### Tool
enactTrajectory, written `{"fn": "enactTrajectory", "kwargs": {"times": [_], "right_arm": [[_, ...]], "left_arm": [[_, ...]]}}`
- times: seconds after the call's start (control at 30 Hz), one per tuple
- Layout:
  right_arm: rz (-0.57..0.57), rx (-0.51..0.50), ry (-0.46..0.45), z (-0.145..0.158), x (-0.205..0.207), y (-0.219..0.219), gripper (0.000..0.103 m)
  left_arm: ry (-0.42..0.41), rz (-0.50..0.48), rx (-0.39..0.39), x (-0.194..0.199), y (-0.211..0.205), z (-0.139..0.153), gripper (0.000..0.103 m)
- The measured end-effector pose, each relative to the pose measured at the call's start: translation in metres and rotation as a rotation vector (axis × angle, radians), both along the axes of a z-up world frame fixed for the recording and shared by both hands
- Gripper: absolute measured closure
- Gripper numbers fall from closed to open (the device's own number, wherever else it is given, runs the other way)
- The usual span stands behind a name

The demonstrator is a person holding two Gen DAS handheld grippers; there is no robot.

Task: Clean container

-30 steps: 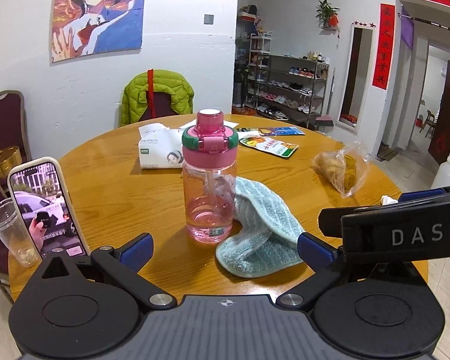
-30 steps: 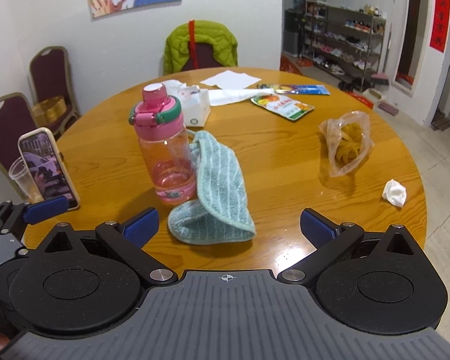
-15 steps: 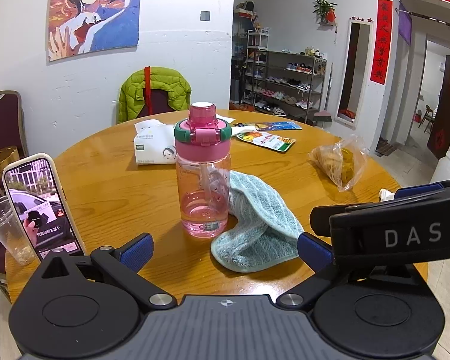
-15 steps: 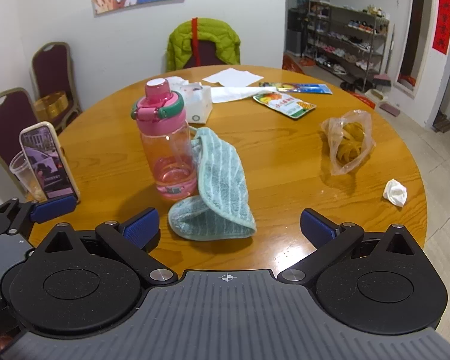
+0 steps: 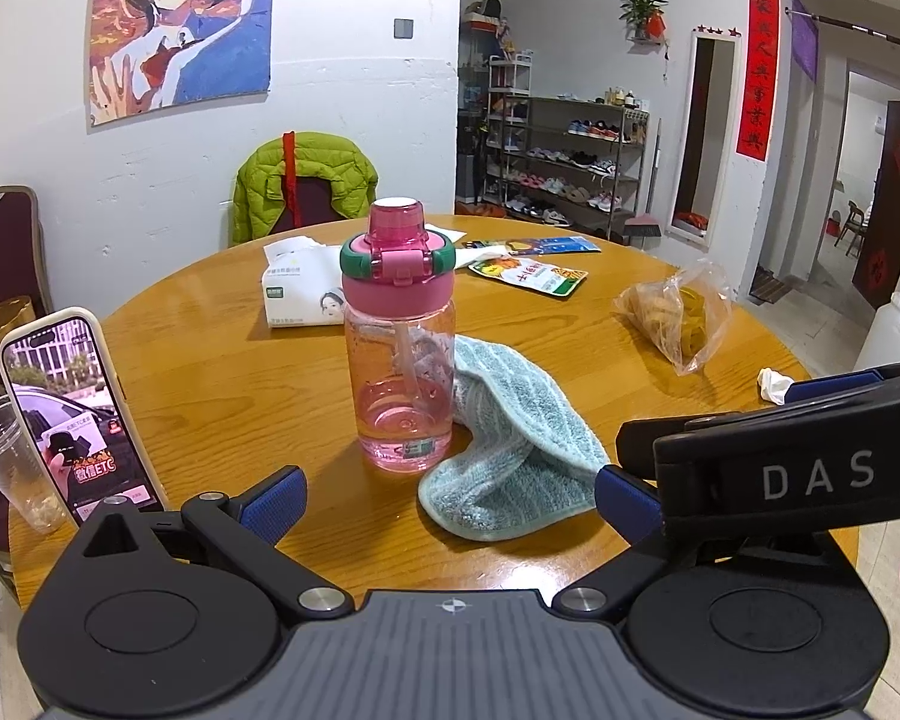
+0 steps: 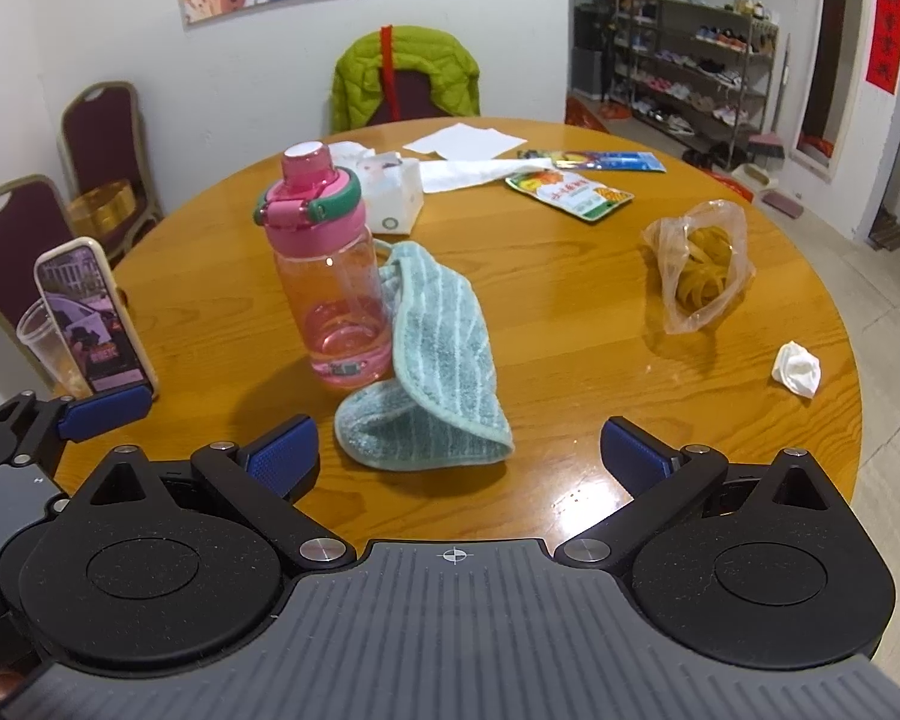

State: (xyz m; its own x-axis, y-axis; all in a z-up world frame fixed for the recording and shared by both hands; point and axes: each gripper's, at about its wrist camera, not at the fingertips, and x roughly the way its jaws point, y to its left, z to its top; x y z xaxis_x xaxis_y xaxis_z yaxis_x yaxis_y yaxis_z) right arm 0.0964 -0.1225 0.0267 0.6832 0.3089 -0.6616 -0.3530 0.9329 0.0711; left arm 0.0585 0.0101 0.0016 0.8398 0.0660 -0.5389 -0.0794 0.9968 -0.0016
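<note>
Left wrist view: bottle (image 5: 399,354) now nearer, both grippers' fingers (image 5: 270,495) spread empty | cloth (image 5: 513,450) touching bottle's right | approach underway, cleaning unstarted

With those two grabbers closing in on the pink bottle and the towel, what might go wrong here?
1. The tall pink bottle stands upright; a nudge from the open left gripper might topple it.
2. The towel leans against the bottle, so pulling it with the right gripper could drag the bottle over.
3. The propped phone nearby could get knocked down.

White walls, a poster (image 5: 180,24), a shoe rack (image 5: 570,162), maroon chairs (image 6: 99,138) around a round wooden table (image 5: 222,354)
</note>
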Motion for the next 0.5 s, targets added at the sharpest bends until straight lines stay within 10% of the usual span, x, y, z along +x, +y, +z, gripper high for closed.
{"fn": "enactTrajectory", "kwargs": {"times": [0.5], "right_arm": [[-0.021, -0.010, -0.008, -0.0014, 0.0001, -0.0053, 0.000]], "left_arm": [[0.007, -0.018, 0.013, 0.0055, -0.0066, 0.0000, 0.001]]}}
